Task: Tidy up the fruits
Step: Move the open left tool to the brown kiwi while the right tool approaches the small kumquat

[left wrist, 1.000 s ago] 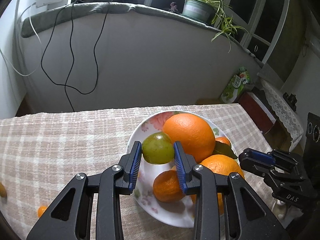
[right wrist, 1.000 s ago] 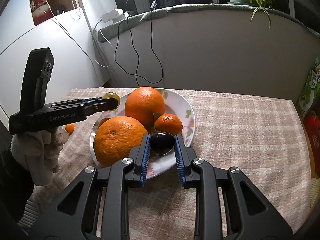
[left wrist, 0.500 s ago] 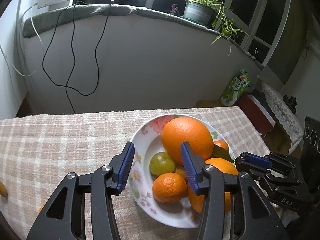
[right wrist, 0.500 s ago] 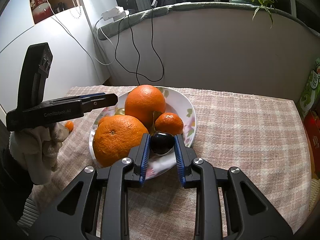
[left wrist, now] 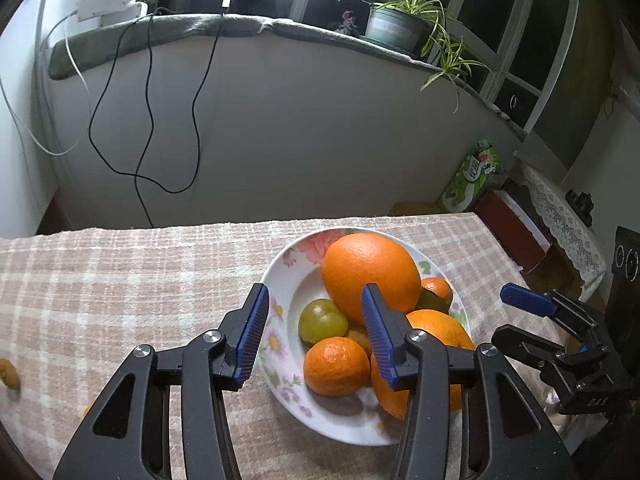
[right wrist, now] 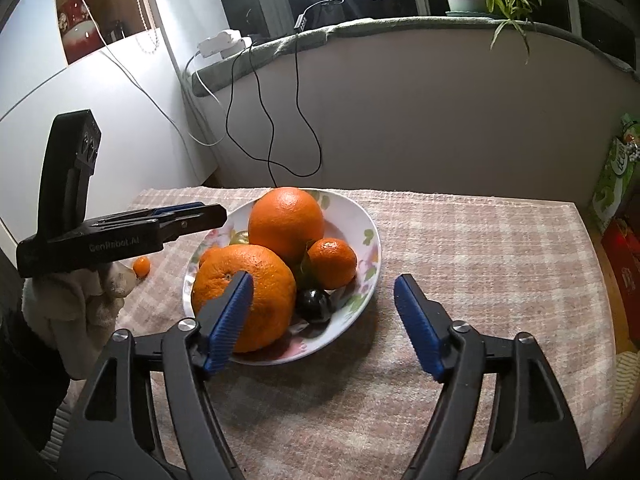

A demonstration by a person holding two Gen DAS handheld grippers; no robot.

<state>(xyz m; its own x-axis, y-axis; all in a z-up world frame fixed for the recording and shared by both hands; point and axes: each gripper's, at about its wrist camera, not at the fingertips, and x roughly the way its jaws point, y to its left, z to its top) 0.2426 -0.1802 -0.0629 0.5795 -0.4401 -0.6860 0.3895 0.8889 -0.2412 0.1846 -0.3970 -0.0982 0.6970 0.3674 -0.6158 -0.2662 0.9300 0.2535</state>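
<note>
We see a flowered plate [left wrist: 276, 280] on a checked tablecloth [left wrist: 120, 280], already loaded with fruit. From the left wrist view the left gripper [left wrist: 312, 334] hangs over the near rim of the plate, jaws apart and nothing between the pads; the green plum [left wrist: 322, 320] lies loose in the plate just past the tips, touching the big orange [left wrist: 370, 276] behind it and a small tangerine [left wrist: 336, 366] in front. A second large orange [left wrist: 444, 328] sits to the right, partly hidden by the right finger.

From the right wrist view the right gripper [right wrist: 322, 320] has its jaws wide; they have just been opening and grip nothing. The dark plum [right wrist: 313, 305] rests in the plate at its near edge, between the front orange [right wrist: 244, 280] and another tangerine [right wrist: 332, 262], clear of both pads.

A stray small orange fruit [right wrist: 141, 266] lies on the cloth beyond the plate on the left, near the gloved hand [right wrist: 76, 312] that holds the left gripper. One more orange piece [left wrist: 9, 376] sits at the far left edge of the cloth in the left view
</note>
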